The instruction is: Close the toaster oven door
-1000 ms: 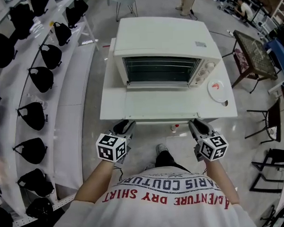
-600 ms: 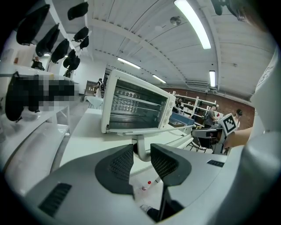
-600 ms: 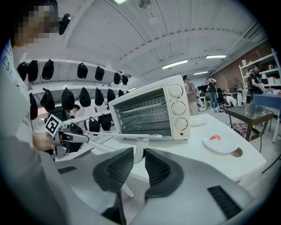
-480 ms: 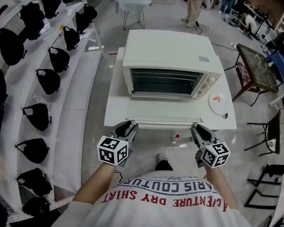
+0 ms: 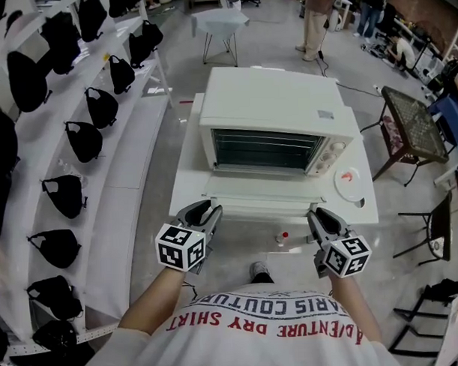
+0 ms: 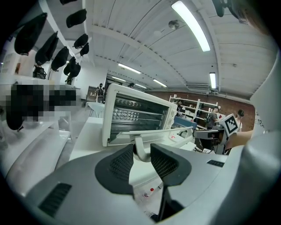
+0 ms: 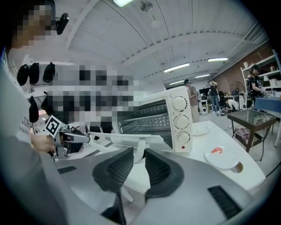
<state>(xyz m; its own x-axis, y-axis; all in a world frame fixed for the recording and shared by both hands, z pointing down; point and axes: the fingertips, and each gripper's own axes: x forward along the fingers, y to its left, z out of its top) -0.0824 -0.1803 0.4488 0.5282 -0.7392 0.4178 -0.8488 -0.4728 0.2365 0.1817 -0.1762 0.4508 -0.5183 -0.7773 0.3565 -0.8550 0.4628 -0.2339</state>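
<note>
Your left gripper (image 5: 204, 211) and right gripper (image 5: 320, 215) each have their fingers clamped on the door handle (image 5: 264, 209), one near each end. Beyond it the door (image 5: 259, 189) stands open, reaching out toward you from the toaster oven (image 5: 271, 102) on the white table (image 5: 185, 180). A plate (image 5: 349, 183) lies at its right.

White lettered T-shirt (image 5: 268, 323), grey left gripper (image 5: 206, 209)
</note>
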